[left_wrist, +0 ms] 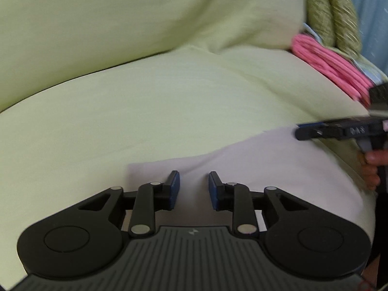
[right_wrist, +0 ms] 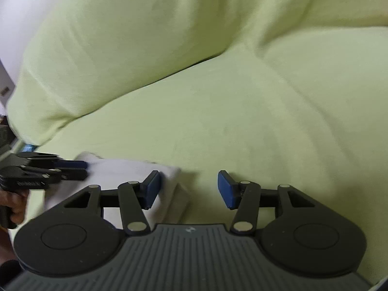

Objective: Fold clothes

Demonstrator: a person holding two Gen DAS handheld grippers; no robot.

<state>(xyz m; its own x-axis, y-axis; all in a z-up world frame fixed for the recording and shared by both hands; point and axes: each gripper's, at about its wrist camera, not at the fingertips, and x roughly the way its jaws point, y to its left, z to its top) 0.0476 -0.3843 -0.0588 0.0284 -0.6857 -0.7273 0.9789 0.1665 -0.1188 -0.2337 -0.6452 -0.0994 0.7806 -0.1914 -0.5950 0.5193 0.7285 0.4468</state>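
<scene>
- The left gripper [left_wrist: 194, 189] sat low in the centre of its own view, its blue pads spread with nothing between them, poised over the near edge of the white garment [left_wrist: 254, 167].
- The right gripper [right_wrist: 189, 189] was spread wider still in the lower middle of its view. Its left pad stood over the garment's right corner [right_wrist: 167, 177], its right pad over bare cover.
- The white garment lay as a flat, seemingly already folded piece on the pale green sofa seat [left_wrist: 169, 97], low and right of centre in the left view, lower left in the right view.
- Motion blur made it hard to tell whether either pad touched the cloth.
- To fold cleanly, each gripper would probably need to take one matching corner, catching every layer, then lift together so the edge stayed straight.
- A pink bundle [left_wrist: 329, 65] and a green cushion [left_wrist: 332, 12] sat upper right in the left view, well clear of the work.
</scene>
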